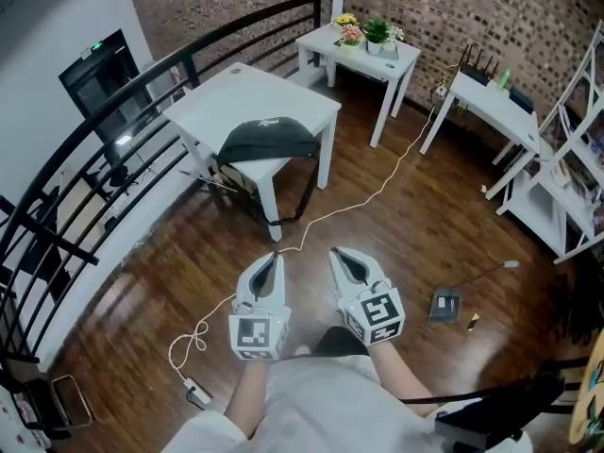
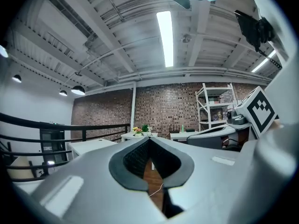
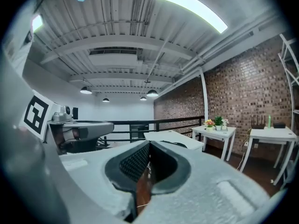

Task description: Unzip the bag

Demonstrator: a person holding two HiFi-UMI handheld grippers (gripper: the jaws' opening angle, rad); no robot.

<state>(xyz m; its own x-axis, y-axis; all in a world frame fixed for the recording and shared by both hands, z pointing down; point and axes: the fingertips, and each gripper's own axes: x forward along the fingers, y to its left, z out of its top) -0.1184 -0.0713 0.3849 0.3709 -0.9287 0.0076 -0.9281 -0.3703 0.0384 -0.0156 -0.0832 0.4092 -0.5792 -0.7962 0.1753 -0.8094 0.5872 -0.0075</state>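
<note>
The left gripper point(image 1: 273, 259) and right gripper point(image 1: 340, 256) are hovering side by side over the wooden floor point(image 1: 415, 234), jaws pressed together, gripping nothing; the dark bag point(image 1: 267, 140) is lying well beyond them, on the white table's point(image 1: 247, 92) near edge.

- Wood floor point(image 1: 396, 225): open stretch between the person and the white table point(image 1: 255, 92).
- White cable point(image 1: 363, 199): trails across that stretch to a power strip point(image 1: 198, 394).
- Bag point(image 1: 267, 140): on the table's near edge, with a strap hanging beside the leg.
- Black railing point(image 1: 85, 149): closes the left side, near the table.
- Plant table point(image 1: 363, 59), desk point(image 1: 491, 107), shelving point(image 1: 576, 168): line the far and right sides.
- Small dark device point(image 1: 445, 304): on the floor, right.
</note>
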